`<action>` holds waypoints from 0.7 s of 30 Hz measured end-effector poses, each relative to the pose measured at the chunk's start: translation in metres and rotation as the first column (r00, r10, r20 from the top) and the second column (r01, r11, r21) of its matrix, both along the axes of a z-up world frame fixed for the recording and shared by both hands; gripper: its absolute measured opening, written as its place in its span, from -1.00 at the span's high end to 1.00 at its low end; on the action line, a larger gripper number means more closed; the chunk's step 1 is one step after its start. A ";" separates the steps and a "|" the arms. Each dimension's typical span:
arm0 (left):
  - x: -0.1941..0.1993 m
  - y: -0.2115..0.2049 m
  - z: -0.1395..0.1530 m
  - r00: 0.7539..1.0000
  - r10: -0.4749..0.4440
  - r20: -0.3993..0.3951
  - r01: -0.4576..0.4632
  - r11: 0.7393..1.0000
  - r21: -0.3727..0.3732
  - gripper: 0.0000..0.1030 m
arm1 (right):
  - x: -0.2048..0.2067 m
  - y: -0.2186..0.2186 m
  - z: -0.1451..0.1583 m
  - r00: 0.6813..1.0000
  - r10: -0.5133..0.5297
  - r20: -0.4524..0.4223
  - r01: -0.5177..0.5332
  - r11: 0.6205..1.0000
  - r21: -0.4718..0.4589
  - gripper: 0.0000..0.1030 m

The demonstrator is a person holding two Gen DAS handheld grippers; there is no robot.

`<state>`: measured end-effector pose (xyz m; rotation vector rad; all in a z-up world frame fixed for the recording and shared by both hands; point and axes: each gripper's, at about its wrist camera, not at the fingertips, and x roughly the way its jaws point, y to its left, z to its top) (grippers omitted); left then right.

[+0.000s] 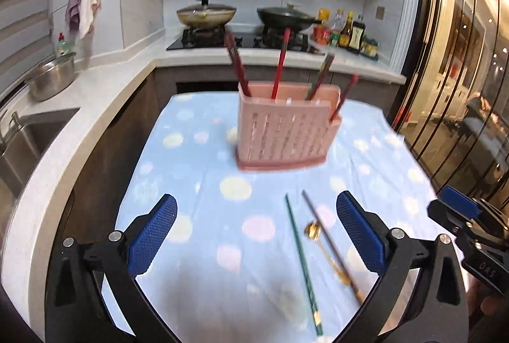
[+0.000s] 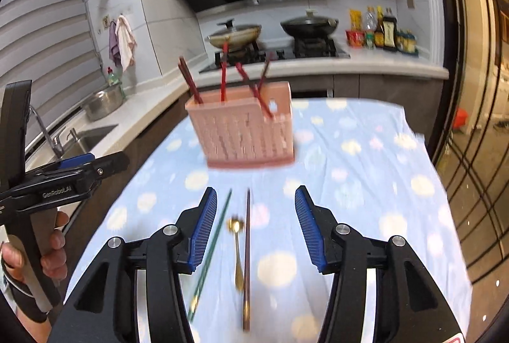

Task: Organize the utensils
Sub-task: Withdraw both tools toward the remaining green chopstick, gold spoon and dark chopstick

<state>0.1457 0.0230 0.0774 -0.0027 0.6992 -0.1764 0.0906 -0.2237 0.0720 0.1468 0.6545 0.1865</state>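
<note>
Near the tabletop's [image 2: 366,133] front edge lie green chopsticks [image 2: 208,250], a gold spoon [image 2: 237,250] and brown chopsticks [image 2: 247,257]; the pink holder [image 2: 245,133] stands toward the far edge. The left gripper [image 1: 256,228] and right gripper [image 2: 256,225] are spread, grasping nothing.

Left tongs [image 1: 256,235] wide apart over dotted cloth [image 1: 197,171]; green chopstick [image 1: 302,266], gold spoon [image 1: 324,250] btwn; pink holder [image 1: 286,133] beyond.

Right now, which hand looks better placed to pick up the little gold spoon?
Probably the right. The spoon lies between the right gripper's open jaws, while it sits off toward one finger of the left gripper.
</note>
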 end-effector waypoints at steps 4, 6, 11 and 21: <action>-0.027 -0.003 -0.033 0.998 0.028 -0.050 -0.027 0.999 0.030 -0.86 | -0.034 -0.001 -0.033 0.998 -0.018 -0.062 0.018 1.000 0.007 0.03; -0.037 -0.007 -0.048 0.997 0.046 -0.061 -0.042 0.997 0.070 -0.86 | -0.047 0.000 -0.048 0.996 -0.026 -0.086 0.026 1.000 -0.004 0.03; -0.056 -0.020 -0.075 0.996 0.046 -0.072 -0.034 0.986 0.161 -0.86 | -0.059 0.006 -0.083 0.987 -0.016 -0.157 0.017 1.000 0.002 0.03; -0.071 -0.037 -0.111 0.991 0.009 -0.130 0.020 0.976 0.218 -0.86 | -0.053 0.028 -0.115 0.981 0.006 -0.194 -0.013 0.999 -0.037 0.19</action>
